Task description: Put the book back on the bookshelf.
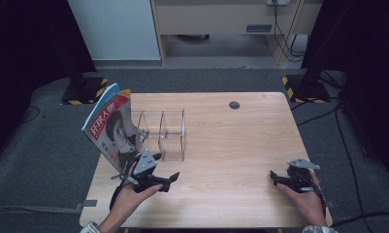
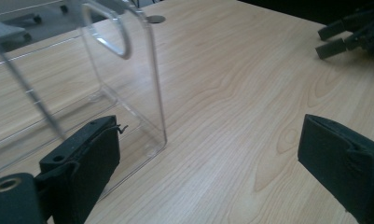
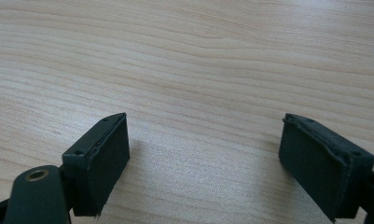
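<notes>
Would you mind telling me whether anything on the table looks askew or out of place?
The magazine stands out: it leans tilted at the left end of the clear acrylic rack, its top hanging past the table's left edge rather than upright in a slot. Both hand-held grippers, left and right, are open and empty.

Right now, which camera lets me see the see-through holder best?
The high view: the whole clear holder stands on the table, with the magazine leaning at its left end. The left gripper view shows just one clear wall and corner up close. The right gripper view looks at bare wood.
</notes>
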`<state>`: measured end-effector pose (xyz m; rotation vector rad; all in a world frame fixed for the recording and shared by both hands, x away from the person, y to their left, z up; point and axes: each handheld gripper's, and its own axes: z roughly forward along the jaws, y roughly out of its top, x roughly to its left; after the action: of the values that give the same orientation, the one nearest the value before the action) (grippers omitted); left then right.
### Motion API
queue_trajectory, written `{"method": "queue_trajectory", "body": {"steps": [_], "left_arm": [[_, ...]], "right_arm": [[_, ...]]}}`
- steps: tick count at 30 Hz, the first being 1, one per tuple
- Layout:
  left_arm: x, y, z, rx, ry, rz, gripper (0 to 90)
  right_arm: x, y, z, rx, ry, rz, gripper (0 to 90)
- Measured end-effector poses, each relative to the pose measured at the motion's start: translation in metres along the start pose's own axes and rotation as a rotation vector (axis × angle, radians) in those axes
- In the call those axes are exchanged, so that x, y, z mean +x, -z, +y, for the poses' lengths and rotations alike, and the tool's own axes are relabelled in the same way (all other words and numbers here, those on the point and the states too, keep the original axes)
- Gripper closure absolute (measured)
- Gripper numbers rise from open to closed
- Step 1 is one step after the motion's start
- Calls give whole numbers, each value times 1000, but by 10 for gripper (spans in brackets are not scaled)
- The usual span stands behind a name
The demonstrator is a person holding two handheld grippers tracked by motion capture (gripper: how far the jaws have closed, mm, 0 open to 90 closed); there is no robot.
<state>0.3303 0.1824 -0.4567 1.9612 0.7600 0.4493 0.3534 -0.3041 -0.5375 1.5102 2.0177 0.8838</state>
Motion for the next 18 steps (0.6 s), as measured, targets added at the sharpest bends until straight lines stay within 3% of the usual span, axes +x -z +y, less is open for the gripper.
{"method": "queue_trajectory", "body": {"steps": [6, 14, 18], "left_arm": [[-12, -19, 5, 26, -28, -32, 49], [-19, -39, 8, 54, -28, -62, 37], [-23, -48, 8, 70, -28, -52, 17]], "right_arm": [[0, 0, 0, 0, 0, -1, 160], [0, -1, 0, 6, -2, -7, 113], [0, -1, 1, 16, -6, -6, 83]]}}
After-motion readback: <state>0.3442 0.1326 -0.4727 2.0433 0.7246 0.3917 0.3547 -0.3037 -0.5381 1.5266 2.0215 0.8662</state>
